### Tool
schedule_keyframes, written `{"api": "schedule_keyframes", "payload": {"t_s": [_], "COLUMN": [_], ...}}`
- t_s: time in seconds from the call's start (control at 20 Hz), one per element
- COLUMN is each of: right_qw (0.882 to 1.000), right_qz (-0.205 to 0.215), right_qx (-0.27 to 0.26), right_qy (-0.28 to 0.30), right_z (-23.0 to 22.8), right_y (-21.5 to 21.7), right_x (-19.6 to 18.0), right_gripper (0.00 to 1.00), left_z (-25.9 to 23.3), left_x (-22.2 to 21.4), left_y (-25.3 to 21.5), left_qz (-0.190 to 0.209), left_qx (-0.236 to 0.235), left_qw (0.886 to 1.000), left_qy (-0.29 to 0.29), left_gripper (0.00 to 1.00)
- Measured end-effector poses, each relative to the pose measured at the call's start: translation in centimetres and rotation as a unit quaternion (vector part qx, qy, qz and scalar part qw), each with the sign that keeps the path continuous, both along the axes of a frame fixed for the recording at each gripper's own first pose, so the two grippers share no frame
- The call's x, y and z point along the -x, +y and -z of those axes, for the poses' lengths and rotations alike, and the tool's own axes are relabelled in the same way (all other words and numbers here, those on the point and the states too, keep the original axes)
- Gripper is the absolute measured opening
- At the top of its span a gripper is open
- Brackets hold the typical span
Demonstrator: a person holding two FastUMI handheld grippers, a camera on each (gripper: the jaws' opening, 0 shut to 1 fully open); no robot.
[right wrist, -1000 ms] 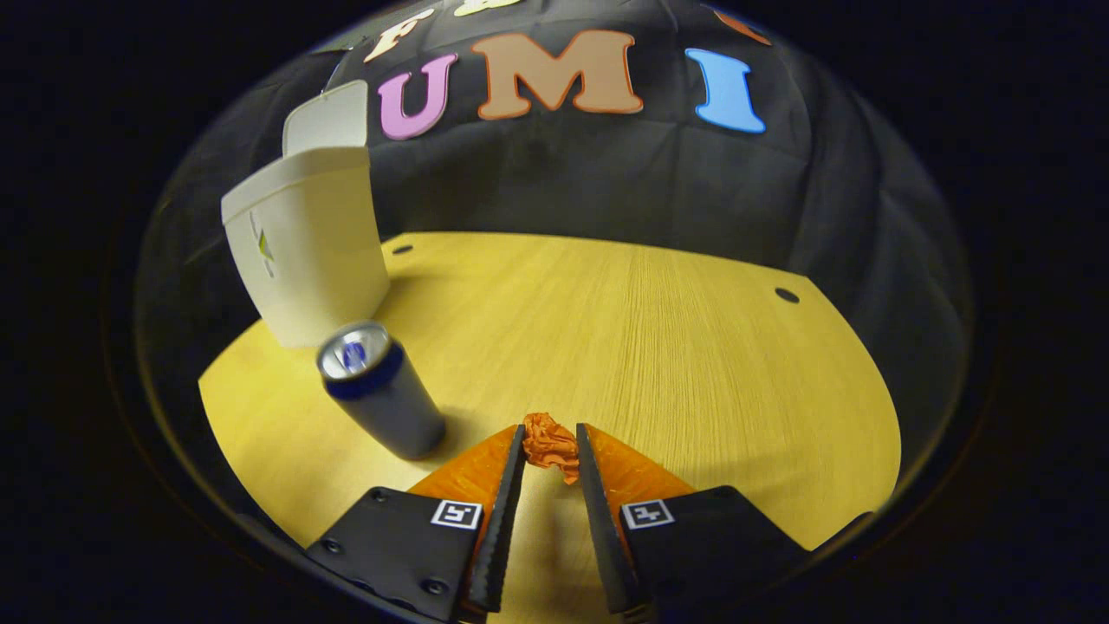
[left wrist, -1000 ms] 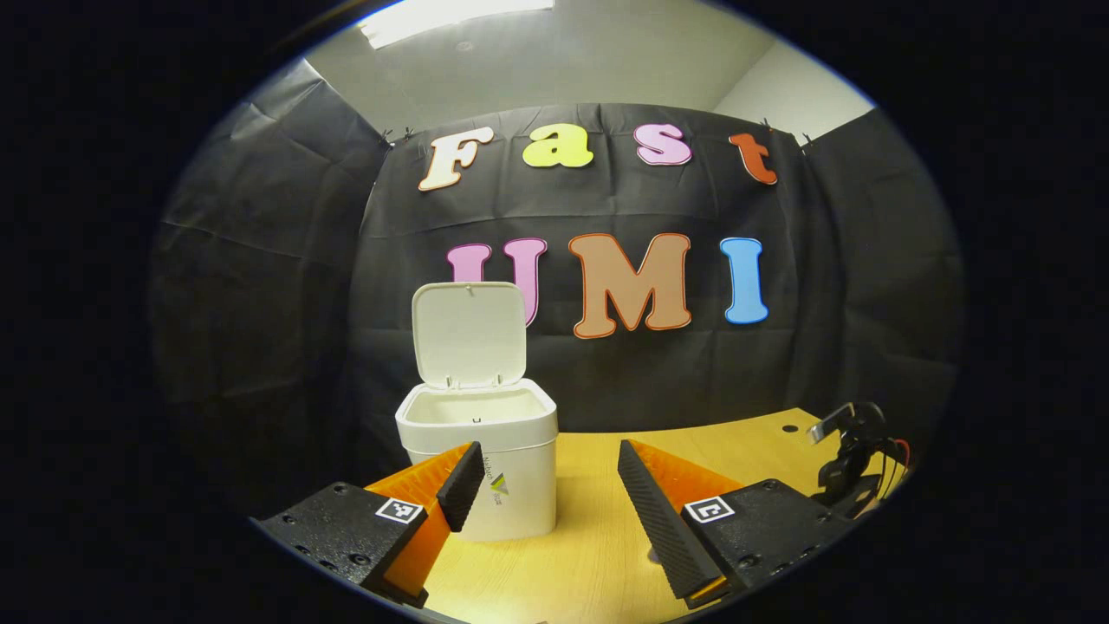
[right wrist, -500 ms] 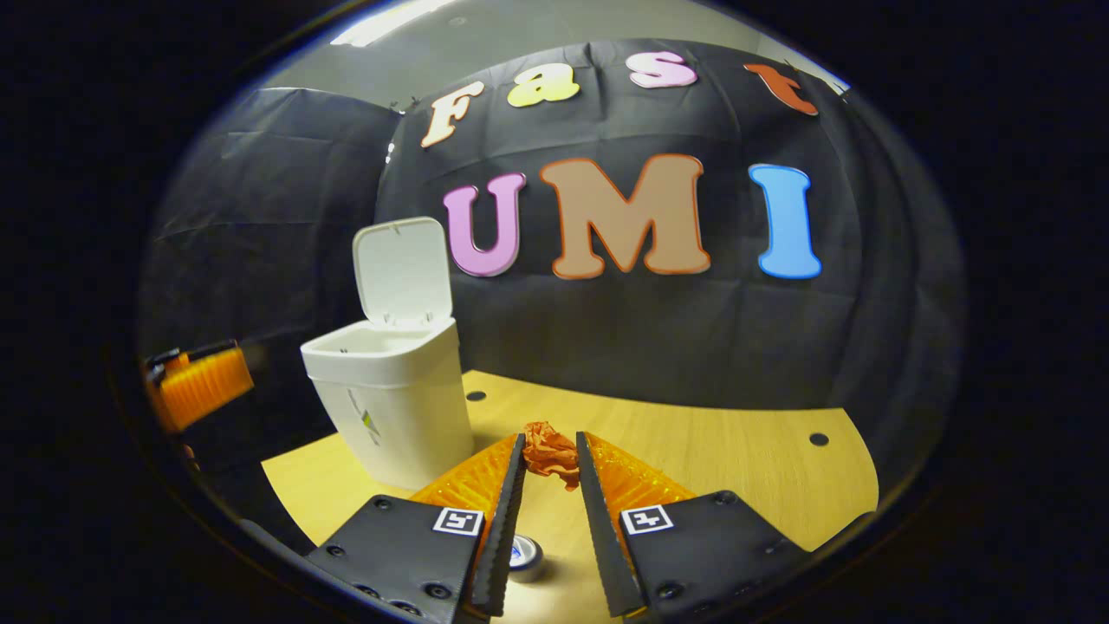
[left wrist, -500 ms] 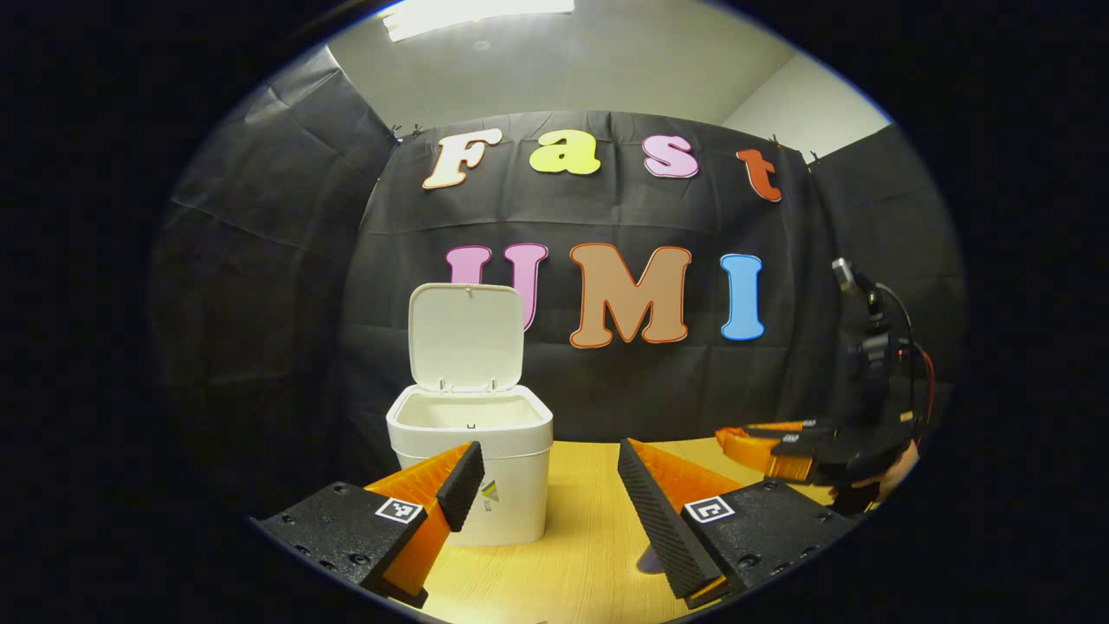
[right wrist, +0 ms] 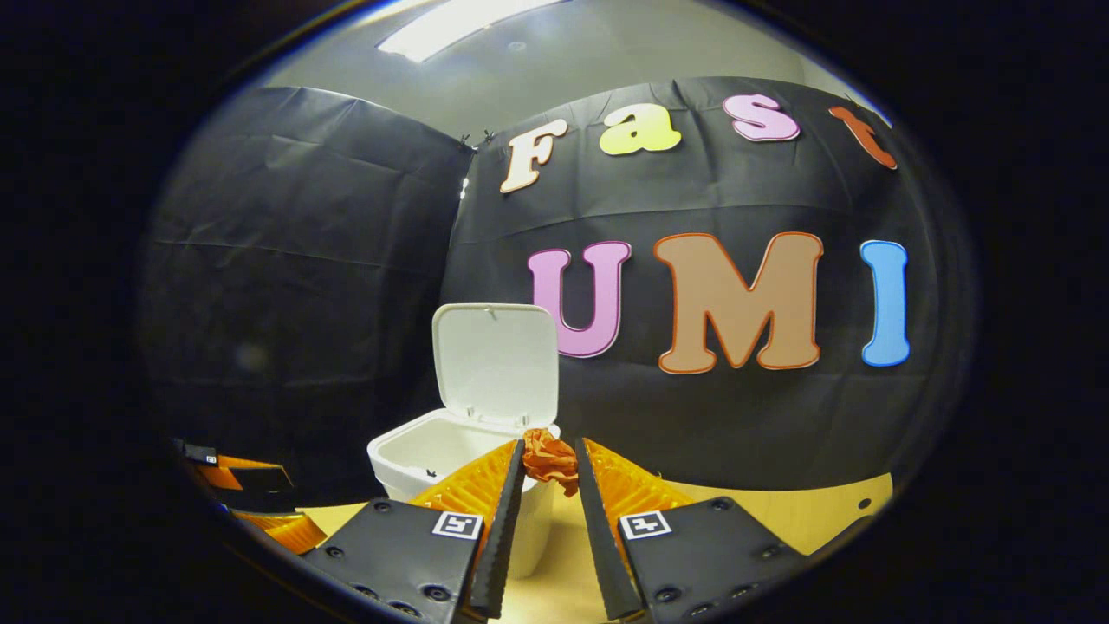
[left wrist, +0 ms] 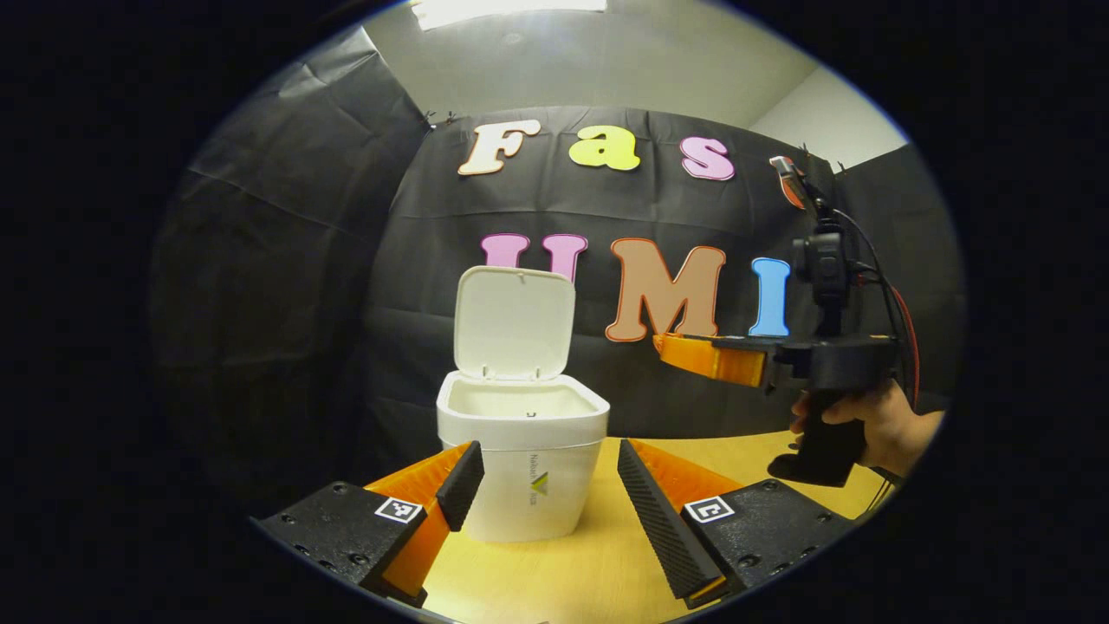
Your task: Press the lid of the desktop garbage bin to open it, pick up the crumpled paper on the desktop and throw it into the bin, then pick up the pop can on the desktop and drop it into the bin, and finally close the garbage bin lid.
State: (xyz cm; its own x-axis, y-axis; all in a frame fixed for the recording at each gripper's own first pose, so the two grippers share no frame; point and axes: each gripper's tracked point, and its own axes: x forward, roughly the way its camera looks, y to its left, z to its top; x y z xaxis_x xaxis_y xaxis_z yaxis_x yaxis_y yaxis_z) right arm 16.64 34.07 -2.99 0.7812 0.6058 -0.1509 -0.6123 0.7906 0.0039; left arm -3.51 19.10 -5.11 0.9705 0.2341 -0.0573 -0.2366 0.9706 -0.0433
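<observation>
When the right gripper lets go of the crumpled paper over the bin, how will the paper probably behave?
The crumpled paper is small and wrinkled, so it is probably very light and soft, and should fall slowly. Pinched between the right gripper fingers, it may cling briefly to one of them. The garbage bin stands open, lid upright, so a soft landing seems likely.

Left gripper (left wrist: 546, 477) sits low with its fingers spread wide apart, while the right gripper (right wrist: 549, 468), gripped by a hand (left wrist: 866, 425) and raised high and level, has both fingers pinched together on its load.
</observation>
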Motion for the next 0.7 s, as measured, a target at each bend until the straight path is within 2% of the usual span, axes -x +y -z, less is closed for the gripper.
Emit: {"api": "schedule_keyframes", "payload": {"t_s": [0.1,0.4,0.65,0.7], "right_qw": [1.000,0.998,0.995,0.995], "right_qz": [-0.010,-0.031,-0.026,-0.023], "right_qx": [0.003,0.031,0.065,0.072], "right_qy": [0.010,0.040,0.066,0.071], "right_z": [0.7,4.0,7.6,8.1], "right_y": [2.7,9.5,12.5,12.7], "right_x": [-0.7,-2.6,-4.2,-4.3], "right_gripper": [0.43,0.46,0.43,0.47], "left_z": [0.4,1.6,2.4,2.5], "left_x": [0.4,1.3,1.8,1.7], "left_y": [1.2,4.6,6.2,6.4], "left_qz": [-0.004,-0.017,-0.023,-0.023], "left_qx": [0.004,0.012,0.018,0.019], "left_qw": [1.000,1.000,0.999,0.999], "left_qy": [0.003,0.014,0.021,0.022], "left_gripper": [0.94,0.94,0.94,0.94]}}
